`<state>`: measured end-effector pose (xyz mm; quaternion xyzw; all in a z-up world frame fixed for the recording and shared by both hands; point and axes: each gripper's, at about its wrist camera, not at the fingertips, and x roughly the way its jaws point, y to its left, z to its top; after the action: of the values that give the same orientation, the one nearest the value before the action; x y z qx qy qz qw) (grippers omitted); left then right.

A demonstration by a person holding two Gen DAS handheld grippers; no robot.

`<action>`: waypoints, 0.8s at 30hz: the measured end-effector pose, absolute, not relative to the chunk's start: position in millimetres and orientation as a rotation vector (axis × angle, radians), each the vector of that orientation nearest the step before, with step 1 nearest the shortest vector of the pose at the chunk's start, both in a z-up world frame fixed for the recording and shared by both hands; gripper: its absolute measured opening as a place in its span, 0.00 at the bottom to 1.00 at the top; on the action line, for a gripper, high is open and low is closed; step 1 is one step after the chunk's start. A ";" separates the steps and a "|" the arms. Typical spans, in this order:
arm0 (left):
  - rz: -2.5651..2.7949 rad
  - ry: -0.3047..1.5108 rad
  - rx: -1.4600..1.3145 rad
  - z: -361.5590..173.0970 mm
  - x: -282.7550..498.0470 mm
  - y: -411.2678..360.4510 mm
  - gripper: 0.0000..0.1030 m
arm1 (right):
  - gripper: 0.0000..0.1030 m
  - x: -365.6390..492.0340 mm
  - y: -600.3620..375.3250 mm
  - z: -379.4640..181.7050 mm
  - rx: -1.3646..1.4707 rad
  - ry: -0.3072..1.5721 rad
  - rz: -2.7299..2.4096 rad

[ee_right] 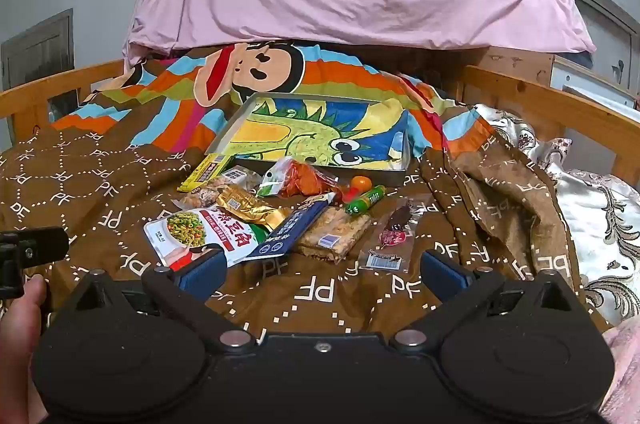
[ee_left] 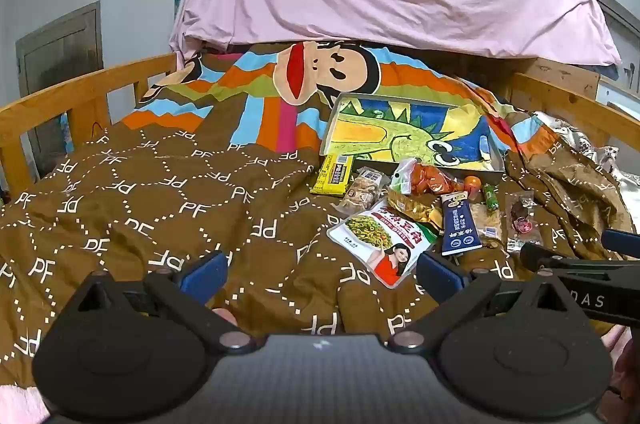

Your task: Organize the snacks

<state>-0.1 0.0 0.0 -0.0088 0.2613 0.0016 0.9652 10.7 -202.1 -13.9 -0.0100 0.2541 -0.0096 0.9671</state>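
Both my tongs, the left gripper (ee_left: 320,274) and the right gripper (ee_right: 320,274), hang spread wide and empty over the brown bedspread (ee_left: 160,192). The snacks (ee_right: 280,212) lie heaped mid-bed, just before the dinosaur-lined tray (ee_right: 320,140). The tray holds nothing, so I judge sorting not begun.

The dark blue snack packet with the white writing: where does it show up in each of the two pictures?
Left wrist view: the dark blue packet lies right of centre, standing nearly upright in the picture.
Right wrist view: the dark blue packet lies just left of centre, slanting up to the right.
Shared landmark: the dinosaur box behind the snacks.
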 end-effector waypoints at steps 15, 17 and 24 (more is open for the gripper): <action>0.005 0.528 -0.015 0.0 -0.1 0.0 1.00 | 0.99 11.1 -202.1 -14.2 -0.021 0.514 -0.019; 0.005 0.527 -0.015 0.0 -0.2 0.0 1.00 | 0.99 11.1 -202.1 -14.1 -0.021 0.514 -0.019; 0.005 0.526 -0.014 0.0 -0.2 -0.1 1.00 | 0.99 11.4 -202.0 -14.4 -0.021 0.515 -0.019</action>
<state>-0.2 -0.1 0.0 -0.0067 0.2601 0.0027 0.9655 11.4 -202.0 -14.4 -0.0106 0.2548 -0.0095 0.9669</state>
